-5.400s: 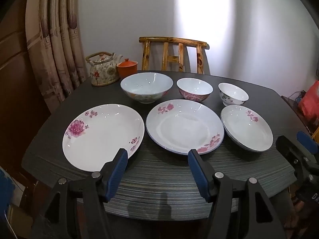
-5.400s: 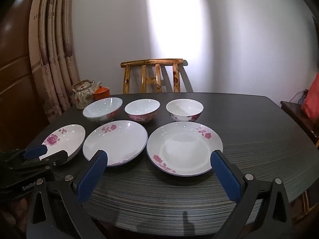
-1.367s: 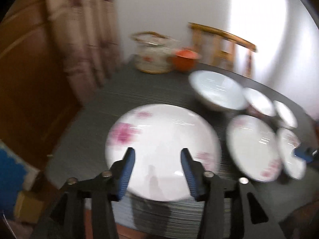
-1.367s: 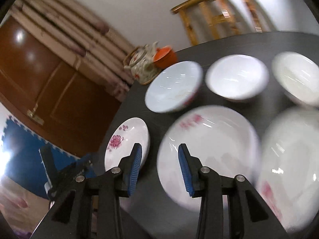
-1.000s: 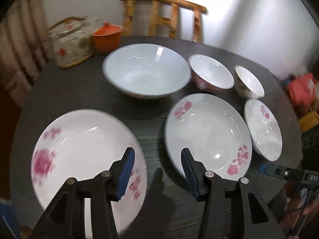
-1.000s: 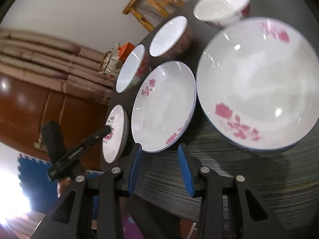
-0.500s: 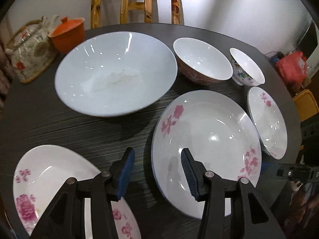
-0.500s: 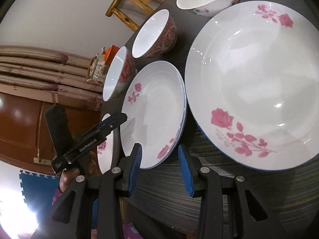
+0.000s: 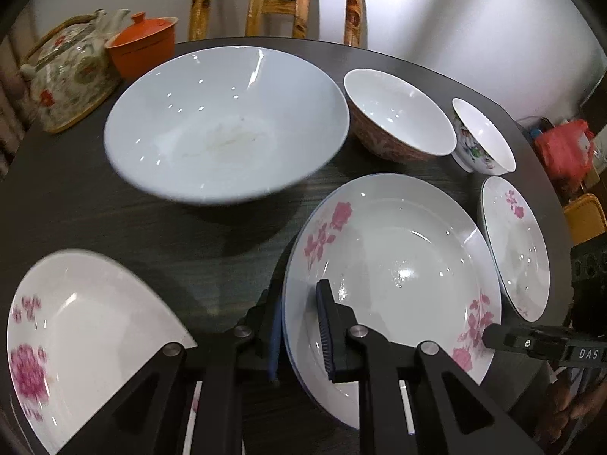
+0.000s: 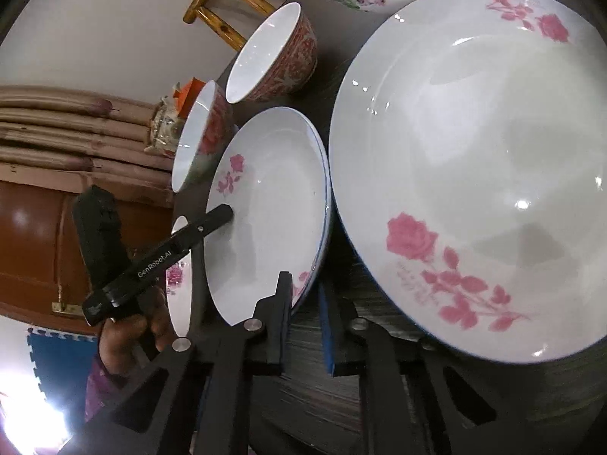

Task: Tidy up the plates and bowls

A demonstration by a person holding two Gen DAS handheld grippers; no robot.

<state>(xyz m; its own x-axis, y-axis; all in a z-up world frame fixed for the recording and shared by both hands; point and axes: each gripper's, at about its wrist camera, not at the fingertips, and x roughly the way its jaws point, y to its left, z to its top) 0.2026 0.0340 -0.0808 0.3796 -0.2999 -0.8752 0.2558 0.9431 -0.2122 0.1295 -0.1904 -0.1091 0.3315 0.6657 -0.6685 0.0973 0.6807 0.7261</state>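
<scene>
The middle plate [image 9: 394, 265], glossy white porcelain with pink roses and a thin blue rim, lies on the dark wood-grain table [image 9: 151, 227]; the left gripper [image 9: 299, 326] is clamped across its near-left rim, ribbed blue pads either side; the right gripper [image 10: 305, 318] brackets the same plate's right rim, fingers narrowly apart; a broad pale bowl [image 9: 227, 125] sits far left.

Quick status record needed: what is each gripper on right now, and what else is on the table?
left gripper: fingers straddle the near-left rim of the middle plate, apparently pinching it
right gripper: fingers straddle the same plate's opposite rim; contact unclear
other plates: large plate, small plate
bowls: big bowl, red-patterned bowl, small flowered bowl
table: dark
back corner: teapot, orange lidded cup
</scene>
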